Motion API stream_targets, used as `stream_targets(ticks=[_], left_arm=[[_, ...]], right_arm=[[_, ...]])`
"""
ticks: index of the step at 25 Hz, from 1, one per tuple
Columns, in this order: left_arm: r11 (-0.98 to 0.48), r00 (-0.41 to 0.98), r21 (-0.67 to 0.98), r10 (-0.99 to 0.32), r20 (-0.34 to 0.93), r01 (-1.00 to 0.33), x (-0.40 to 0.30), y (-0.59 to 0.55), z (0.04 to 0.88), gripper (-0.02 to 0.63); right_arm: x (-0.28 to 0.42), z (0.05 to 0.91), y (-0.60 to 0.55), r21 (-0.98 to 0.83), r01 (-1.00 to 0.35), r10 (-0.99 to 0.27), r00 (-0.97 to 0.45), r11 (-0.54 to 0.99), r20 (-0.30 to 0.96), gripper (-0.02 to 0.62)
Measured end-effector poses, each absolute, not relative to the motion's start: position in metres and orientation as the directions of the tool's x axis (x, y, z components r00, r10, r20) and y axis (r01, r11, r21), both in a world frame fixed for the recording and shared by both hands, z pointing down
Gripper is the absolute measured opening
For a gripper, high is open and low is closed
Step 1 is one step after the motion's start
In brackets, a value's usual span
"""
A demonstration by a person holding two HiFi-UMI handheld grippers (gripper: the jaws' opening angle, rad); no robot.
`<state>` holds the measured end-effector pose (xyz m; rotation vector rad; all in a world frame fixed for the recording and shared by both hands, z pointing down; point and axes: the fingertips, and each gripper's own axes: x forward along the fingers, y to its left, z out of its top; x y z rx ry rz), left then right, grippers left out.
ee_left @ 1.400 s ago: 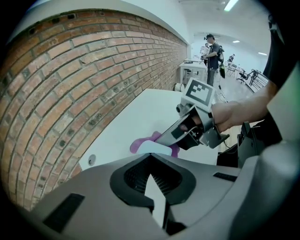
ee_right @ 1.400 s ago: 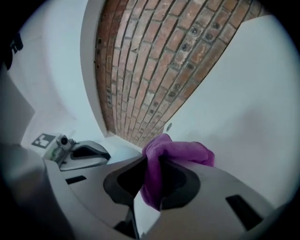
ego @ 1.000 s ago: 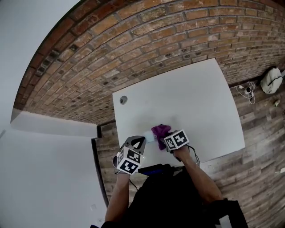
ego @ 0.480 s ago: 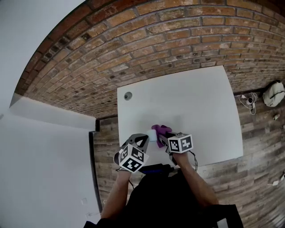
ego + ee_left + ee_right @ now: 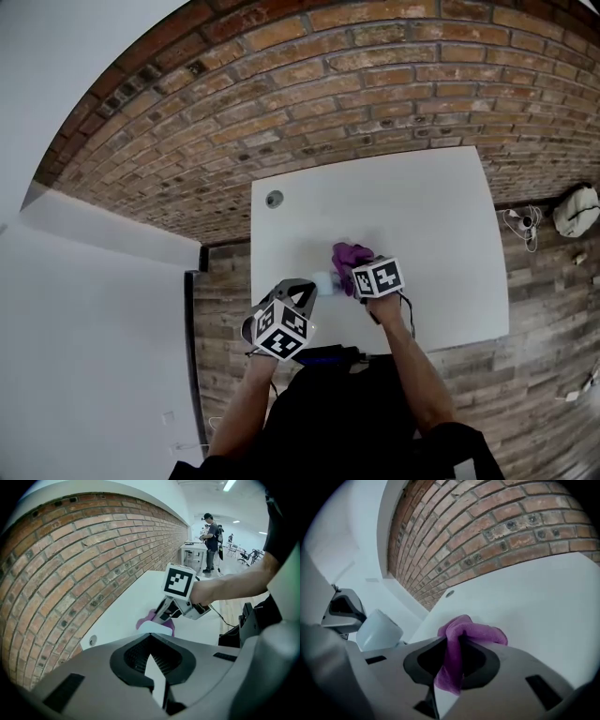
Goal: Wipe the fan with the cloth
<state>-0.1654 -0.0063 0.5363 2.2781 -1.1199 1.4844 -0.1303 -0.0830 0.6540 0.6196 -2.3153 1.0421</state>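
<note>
A small pale fan (image 5: 323, 281) is held above the white table (image 5: 422, 216), and my left gripper (image 5: 305, 289) is shut on it. In the left gripper view a thin white part of the fan (image 5: 157, 684) shows between the closed jaws. In the right gripper view the fan (image 5: 379, 630) is a pale cylinder at the left. My right gripper (image 5: 356, 272) is shut on a purple cloth (image 5: 350, 255), which bunches out of its jaws (image 5: 461, 632). The cloth hangs just right of the fan, slightly apart from it.
A round cable hole (image 5: 274, 199) sits near the table's far left corner. A brick wall (image 5: 281, 84) runs behind the table. A white bag (image 5: 574, 211) and cables lie on the wooden floor at the right. People stand by other tables far off (image 5: 211, 529).
My right gripper has carried the purple cloth to the right and a little up, off the fan's side. The left gripper and the fan have stayed in place.
</note>
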Motion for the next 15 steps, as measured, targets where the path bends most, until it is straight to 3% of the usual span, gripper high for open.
stream_targets(ticks=[4, 8, 13, 15], left_arm=[[-0.689, 0.207, -0.226, -0.485, 0.849, -0.689, -0.165, -0.006, 0.536, 0.0], [-0.69, 0.216, -0.221, -0.487, 0.846, -0.689, -0.164, -0.007, 0.534, 0.0], [-0.685, 0.23, -0.209, -0.491, 0.84, -0.698, -0.165, -0.007, 0.535, 0.0], [-0.685, 0.245, -0.207, -0.5, 0.831, -0.698, -0.165, -0.008, 0.535, 0.0]], right_arm=[[-0.153, 0.674, -0.064, -0.595, -0.545, -0.08, -0.774, 0.59, 0.628, 0.063], [-0.138, 0.684, -0.033, -0.602, -0.574, -0.067, -0.753, 0.555, 0.655, 0.063], [-0.127, 0.685, 0.042, -0.677, -0.41, 0.204, -0.744, 0.611, 0.636, 0.063], [-0.116, 0.676, 0.031, -0.696, -0.413, 0.176, -0.774, 0.587, 0.608, 0.063]])
